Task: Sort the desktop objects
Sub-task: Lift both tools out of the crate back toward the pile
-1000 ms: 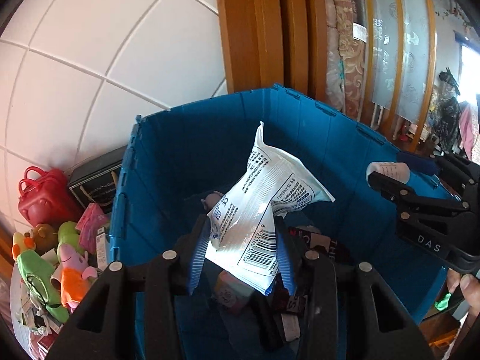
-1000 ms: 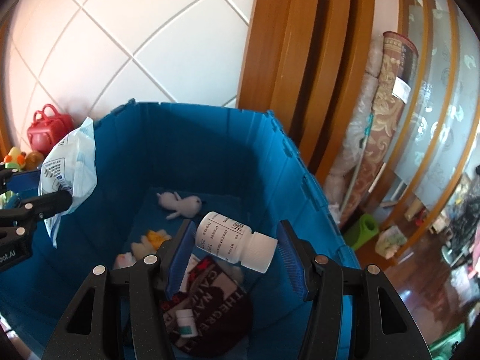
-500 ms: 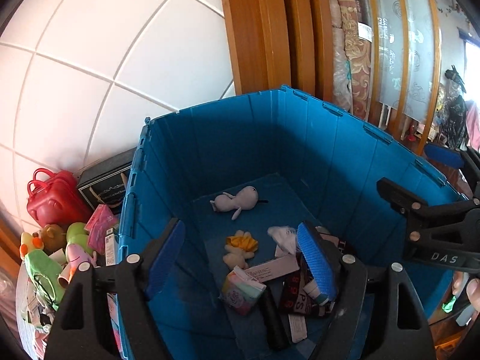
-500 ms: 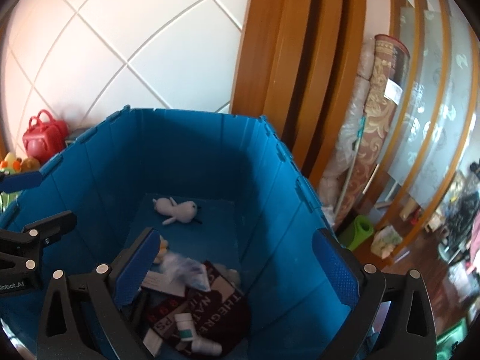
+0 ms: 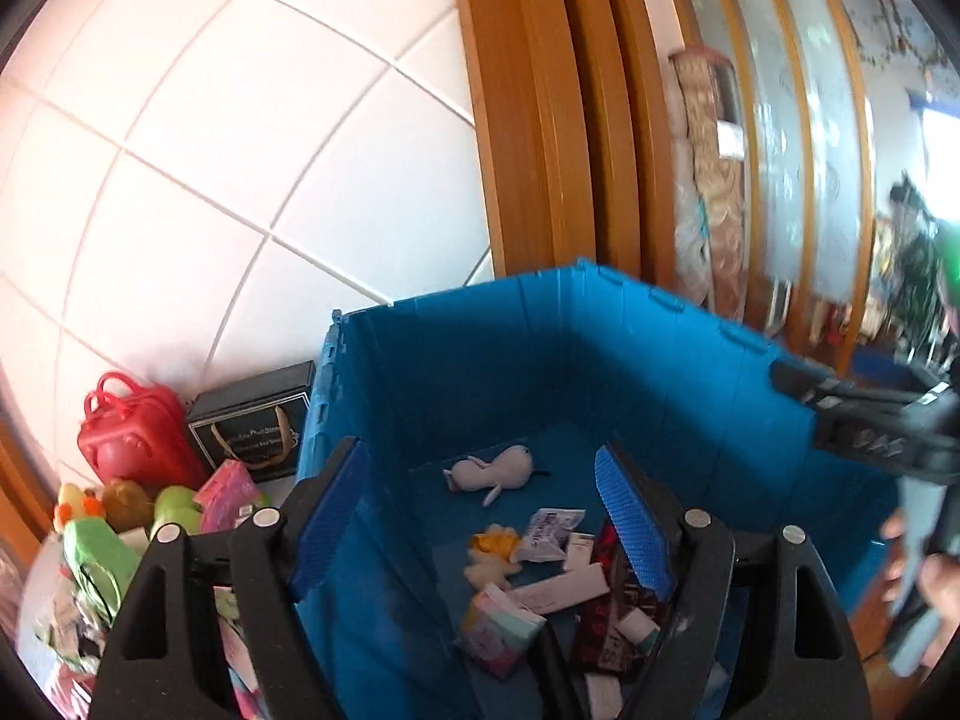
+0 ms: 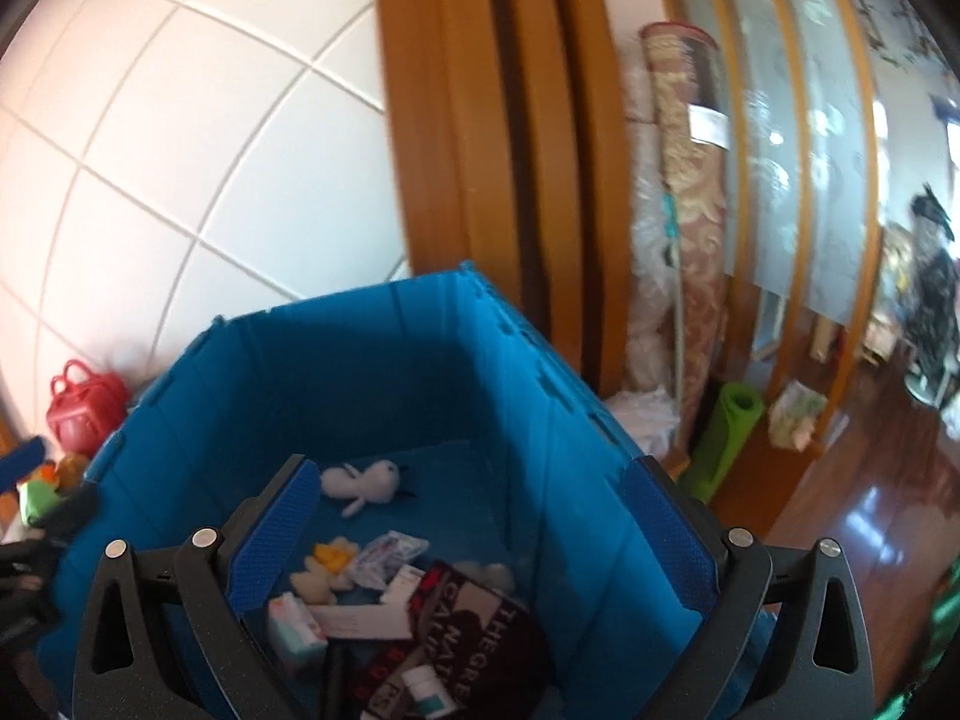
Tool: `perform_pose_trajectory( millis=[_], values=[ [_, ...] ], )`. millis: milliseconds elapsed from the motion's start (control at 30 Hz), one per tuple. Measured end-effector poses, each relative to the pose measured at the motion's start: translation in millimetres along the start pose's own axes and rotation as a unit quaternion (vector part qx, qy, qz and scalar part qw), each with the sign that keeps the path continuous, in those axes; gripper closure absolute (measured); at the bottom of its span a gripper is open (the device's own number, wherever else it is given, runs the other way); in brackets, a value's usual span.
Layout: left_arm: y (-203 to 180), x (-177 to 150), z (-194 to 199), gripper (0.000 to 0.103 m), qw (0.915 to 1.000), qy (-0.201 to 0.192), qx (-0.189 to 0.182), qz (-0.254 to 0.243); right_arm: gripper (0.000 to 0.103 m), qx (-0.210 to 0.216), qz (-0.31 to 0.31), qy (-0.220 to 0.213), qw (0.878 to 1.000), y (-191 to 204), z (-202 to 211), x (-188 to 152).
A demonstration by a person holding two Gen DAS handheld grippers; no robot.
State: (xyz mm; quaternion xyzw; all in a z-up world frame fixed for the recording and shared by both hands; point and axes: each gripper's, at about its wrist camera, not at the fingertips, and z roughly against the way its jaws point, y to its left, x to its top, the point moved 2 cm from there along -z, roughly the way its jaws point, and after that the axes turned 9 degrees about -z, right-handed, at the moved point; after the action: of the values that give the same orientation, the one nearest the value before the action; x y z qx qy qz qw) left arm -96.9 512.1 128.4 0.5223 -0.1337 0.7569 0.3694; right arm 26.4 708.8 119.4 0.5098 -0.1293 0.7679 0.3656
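Note:
A blue plastic crate (image 5: pixel 498 360) (image 6: pixel 372 372) stands against the tiled wall. It holds a white plush toy (image 5: pixel 495 471) (image 6: pixel 366 480), a white printed packet (image 5: pixel 549 534) (image 6: pixel 387 552), a yellow plush (image 5: pixel 495 546), small boxes, a dark cloth (image 6: pixel 474 624) and a white bottle (image 6: pixel 429 687). My left gripper (image 5: pixel 480 522) is open and empty above the crate's near left side. My right gripper (image 6: pixel 474 540) is open and empty above the crate; it also shows at the right of the left wrist view (image 5: pixel 864 420).
Left of the crate are a red toy bag (image 5: pixel 135 444) (image 6: pixel 81 414), a black gift box (image 5: pixel 252 426) and a pile of colourful toys (image 5: pixel 120 534). Right of it are a wooden door frame (image 6: pixel 456 150), rolled rugs (image 6: pixel 690 228) and a green mat roll (image 6: pixel 720 444).
Both grippers opened: the left let go of the white packet and the right let go of the white bottle. Both now lie in the crate. Both grippers have lifted back.

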Motion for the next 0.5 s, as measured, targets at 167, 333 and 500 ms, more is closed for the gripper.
perform_pose_trajectory(
  millis=[167, 333, 500],
  values=[
    [30.2, -10.2, 46.8, 0.002, 0.9987, -0.043, 0.01, 0.025, 0.0, 0.038, 0.01, 0.001, 0.999, 40.8, 31.4, -11.0],
    [86.5, -37.7, 72.3, 0.002, 0.9946, -0.039, 0.078, 0.057, 0.0, 0.096, 0.044, -0.034, 0.994, 102.5, 72.1, -12.6],
    [154.4, -82.9, 85.9, 0.002, 0.9861, 0.0, 0.148, 0.077, 0.0, 0.121, 0.091, -0.06, 0.987, 168.6, 95.7, -27.9]
  ],
)
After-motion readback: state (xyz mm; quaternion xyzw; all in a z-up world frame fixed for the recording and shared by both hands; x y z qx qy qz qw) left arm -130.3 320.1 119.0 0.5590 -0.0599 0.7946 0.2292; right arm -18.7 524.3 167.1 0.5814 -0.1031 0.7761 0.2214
